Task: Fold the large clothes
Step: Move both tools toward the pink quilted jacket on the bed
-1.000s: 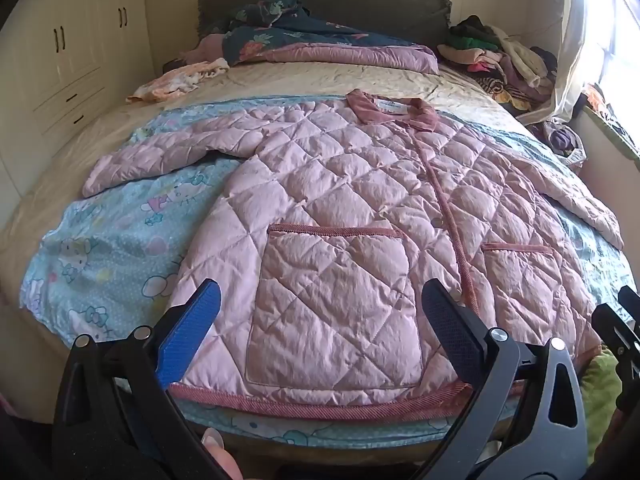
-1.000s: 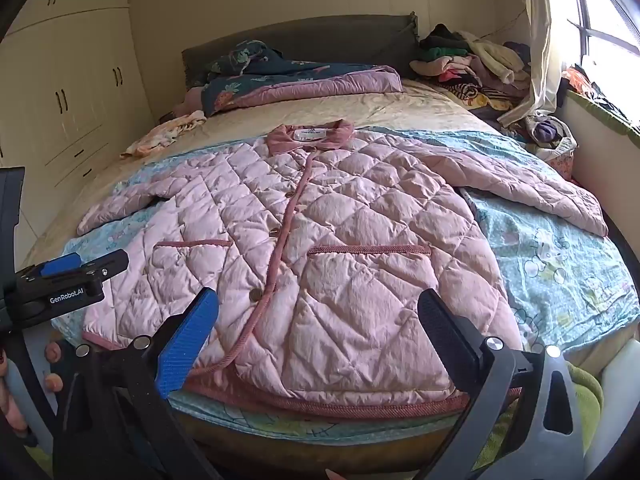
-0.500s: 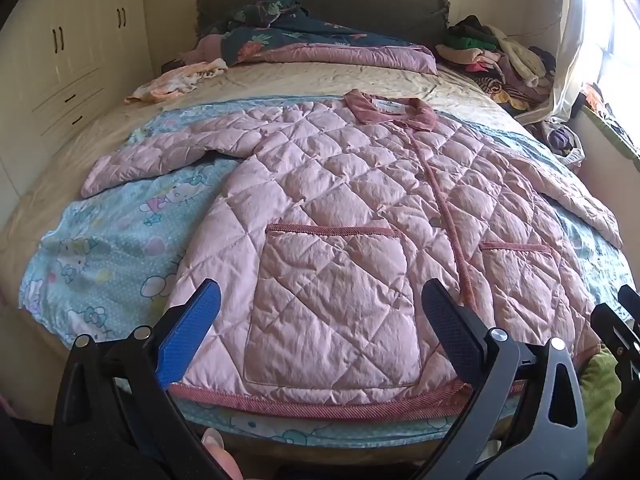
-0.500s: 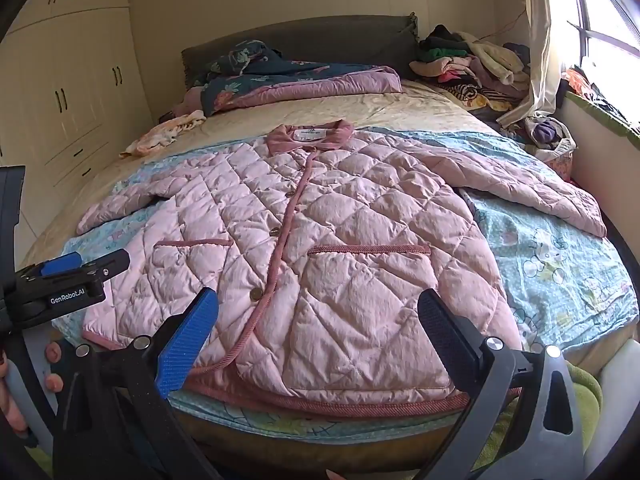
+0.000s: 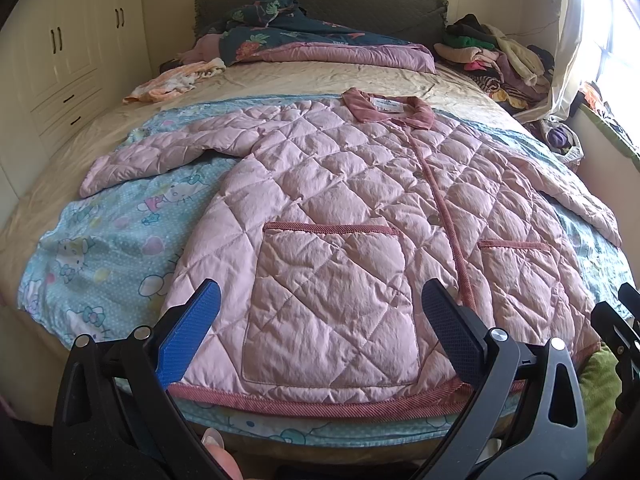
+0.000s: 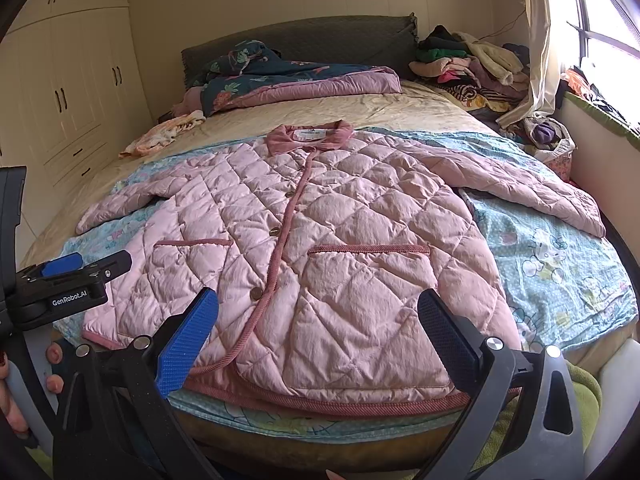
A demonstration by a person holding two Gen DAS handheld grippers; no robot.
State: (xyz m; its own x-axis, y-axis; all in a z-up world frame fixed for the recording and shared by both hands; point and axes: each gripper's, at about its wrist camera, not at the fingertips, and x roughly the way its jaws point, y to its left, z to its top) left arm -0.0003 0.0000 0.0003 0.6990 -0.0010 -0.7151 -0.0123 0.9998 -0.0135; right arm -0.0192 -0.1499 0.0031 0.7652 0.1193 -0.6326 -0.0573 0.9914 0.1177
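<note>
A pink quilted jacket [image 5: 340,208] lies flat and buttoned on the bed, front up, collar at the far end, both sleeves spread out to the sides. The same jacket [image 6: 320,248] fills the right wrist view. My left gripper [image 5: 320,320] hovers open above the hem by the left pocket, holding nothing. My right gripper [image 6: 318,320] is open too, above the hem near the right pocket and button placket. The left gripper's body [image 6: 64,280] shows at the left edge of the right wrist view, held by a hand.
A blue cartoon-print sheet [image 5: 120,232] lies under the jacket. A dark floral quilt [image 5: 304,36] is bunched at the headboard. A heap of clothes [image 5: 492,52] sits at the far right corner. White wardrobes [image 5: 60,60] line the left wall; a window is on the right.
Almost nothing differs; both views have shifted very slightly and the jacket lies as before. Both grippers stay open.
</note>
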